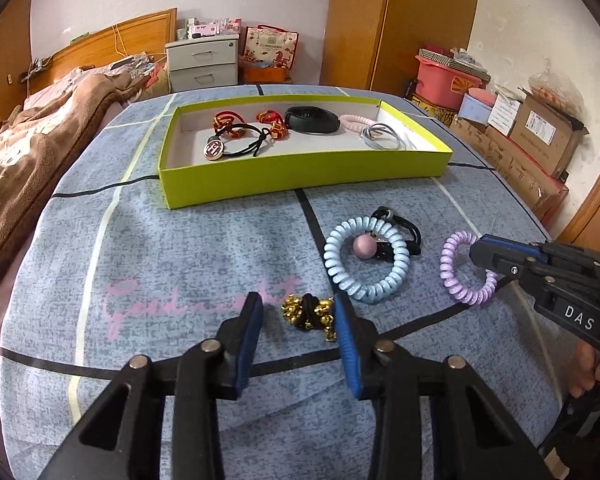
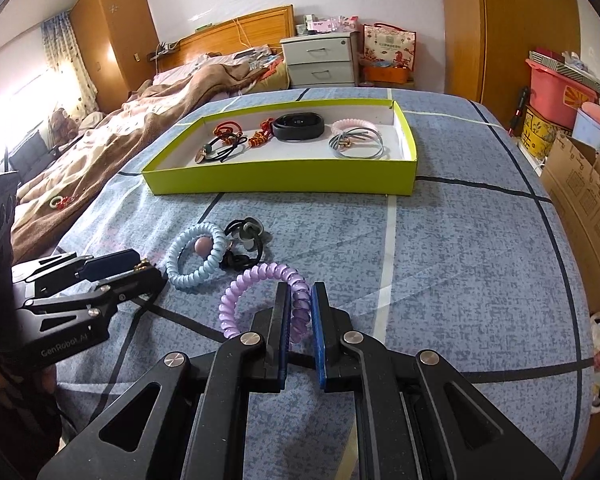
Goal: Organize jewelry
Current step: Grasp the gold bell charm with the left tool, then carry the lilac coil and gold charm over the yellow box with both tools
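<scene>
Landmark = green tray (image 1: 300, 182) on the blue-grey bedspread (image 1: 180, 248).

Nearest, well short of the tray: left gripper (image 1: 298, 316) straddling the black tie with gold bells (image 1: 310, 314). The tie sits on the bedspread between the blue pads (image 1: 249, 344), with a gap visible on the left side. On the right the bells look close to or at the pad; can't tell contact. Not clamped, jaws part open.

Same depth, right of that: right gripper (image 2: 300, 312) clenched on the purple spiral tie (image 2: 260, 296), pinching the right side of the coil between both pads. The rest of the loop lies on the bedspread to the left of the fingers.

Next toward the tray: light-blue spiral tie (image 1: 366, 260) with a pink ball (image 1: 365, 246) inside its ring, overlapping a black tie (image 1: 400, 232) on its far side. All are loose on the bedspread, in front of the tray and apart from it.

Inside the tray, left to right: black tie with round charm (image 1: 236, 142), two red-gold knotted ties (image 1: 230, 120), black band (image 1: 310, 120), pink spiral tie (image 1: 358, 122), grey ties (image 1: 382, 136).

Behind the tray: white drawer unit (image 1: 202, 62), red gift bag (image 1: 270, 50).
</scene>
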Available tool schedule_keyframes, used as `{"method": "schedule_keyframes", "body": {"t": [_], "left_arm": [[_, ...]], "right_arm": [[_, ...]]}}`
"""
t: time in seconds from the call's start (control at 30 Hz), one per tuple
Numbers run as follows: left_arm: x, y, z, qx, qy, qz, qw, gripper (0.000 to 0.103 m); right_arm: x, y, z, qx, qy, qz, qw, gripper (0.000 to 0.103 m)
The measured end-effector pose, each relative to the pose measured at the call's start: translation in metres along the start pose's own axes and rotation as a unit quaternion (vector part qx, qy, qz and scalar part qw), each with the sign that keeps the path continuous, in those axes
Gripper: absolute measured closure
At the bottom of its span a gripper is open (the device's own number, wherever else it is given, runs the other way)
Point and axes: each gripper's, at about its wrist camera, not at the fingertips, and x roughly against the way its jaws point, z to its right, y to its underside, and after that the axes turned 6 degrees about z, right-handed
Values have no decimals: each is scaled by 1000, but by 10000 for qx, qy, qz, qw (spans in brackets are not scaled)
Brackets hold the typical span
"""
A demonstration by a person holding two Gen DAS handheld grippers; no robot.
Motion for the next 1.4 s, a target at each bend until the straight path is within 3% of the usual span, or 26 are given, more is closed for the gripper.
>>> {"method": "schedule_keyframes", "body": {"t": [0.1,0.67,0.93,1.4], "left_arm": [[1,0,0,-12,56,6,10000,77],[6,-1,-8,210,268,50,9994,78],[20,-10,-16,317,223,287,9988,78],[30,-42,-34,363,100,537,9978,78]], "right_arm": [[0,1,-1,5,-7,-11,10000,93],[4,0,-2,-83,-66,84,9999,93],[12,-7,-3,-127,-97,228,9996,93],[11,-49,-9,-139,-208,437,9987,93]]}}
